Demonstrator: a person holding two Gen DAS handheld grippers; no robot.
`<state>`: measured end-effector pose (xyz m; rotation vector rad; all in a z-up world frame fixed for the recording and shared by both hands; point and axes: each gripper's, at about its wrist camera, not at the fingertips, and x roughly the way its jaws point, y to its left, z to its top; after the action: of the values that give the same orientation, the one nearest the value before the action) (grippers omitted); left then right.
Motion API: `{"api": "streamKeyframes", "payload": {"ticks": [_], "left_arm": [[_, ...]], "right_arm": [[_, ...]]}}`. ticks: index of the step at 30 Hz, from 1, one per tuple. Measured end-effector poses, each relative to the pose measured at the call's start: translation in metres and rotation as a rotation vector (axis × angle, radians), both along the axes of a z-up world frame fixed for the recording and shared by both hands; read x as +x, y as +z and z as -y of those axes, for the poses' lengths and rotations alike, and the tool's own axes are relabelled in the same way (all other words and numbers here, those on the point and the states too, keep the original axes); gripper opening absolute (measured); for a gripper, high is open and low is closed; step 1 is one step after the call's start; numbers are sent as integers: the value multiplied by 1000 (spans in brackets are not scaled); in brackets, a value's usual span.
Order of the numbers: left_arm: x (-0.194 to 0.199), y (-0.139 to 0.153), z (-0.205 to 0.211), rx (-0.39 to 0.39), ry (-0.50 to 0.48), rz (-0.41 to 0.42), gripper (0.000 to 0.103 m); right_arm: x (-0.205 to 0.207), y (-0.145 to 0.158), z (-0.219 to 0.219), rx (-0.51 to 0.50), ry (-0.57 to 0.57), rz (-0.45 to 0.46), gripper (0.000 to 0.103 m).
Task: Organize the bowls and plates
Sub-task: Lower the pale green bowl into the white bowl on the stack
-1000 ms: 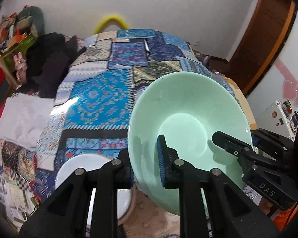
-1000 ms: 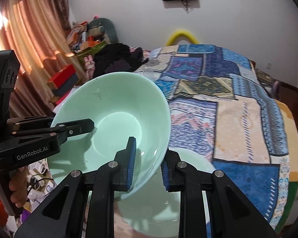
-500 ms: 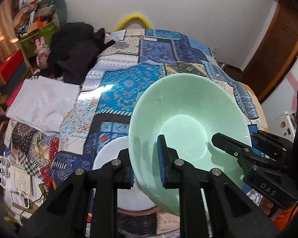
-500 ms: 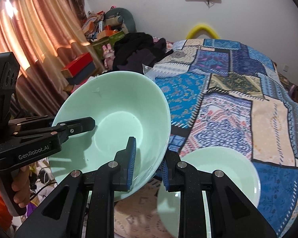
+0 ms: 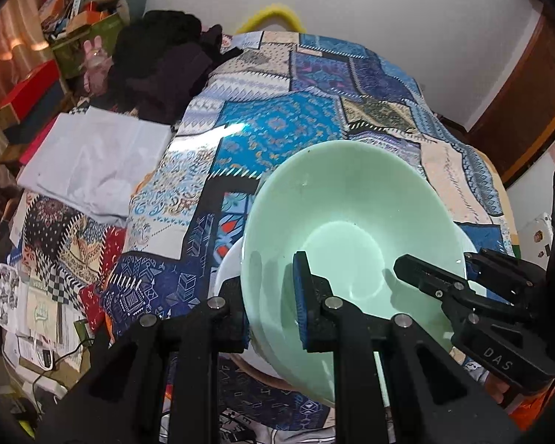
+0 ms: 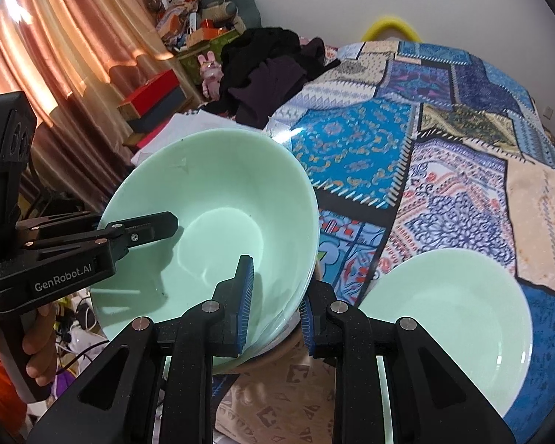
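While a big table (image 5: 307, 125) with a bright patchwork cloth fills most of both views, a pile of dark clothes (image 6: 273, 70) sits on its far left side, with white paper (image 5: 92, 159) just near of it. A big mint green bowl (image 6: 218, 229) is held tipped in the air over the near edge of the table. Both grippers pinch its rim. The left gripper (image 5: 270, 303) is closed on the bowl's left side, one pad inside and one outside. The right gripper (image 6: 273, 307) is closed on the bowl's right side in the same way. A mint green plate (image 6: 447, 325) lies flat on the cloth, just right of the bowl. A hand (image 6: 40, 344) wraps around the left gripper's handle at the near left.
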<state>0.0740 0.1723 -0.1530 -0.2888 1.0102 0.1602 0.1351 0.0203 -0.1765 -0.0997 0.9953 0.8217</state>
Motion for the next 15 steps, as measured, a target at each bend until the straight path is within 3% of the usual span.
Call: {"api": "streamKeyframes", "payload": {"ticks": [15], "left_arm": [[2, -43, -17, -33, 12, -88, 17]], "right_arm": [[-2, -29, -10, -35, 16, -74, 21]]}}
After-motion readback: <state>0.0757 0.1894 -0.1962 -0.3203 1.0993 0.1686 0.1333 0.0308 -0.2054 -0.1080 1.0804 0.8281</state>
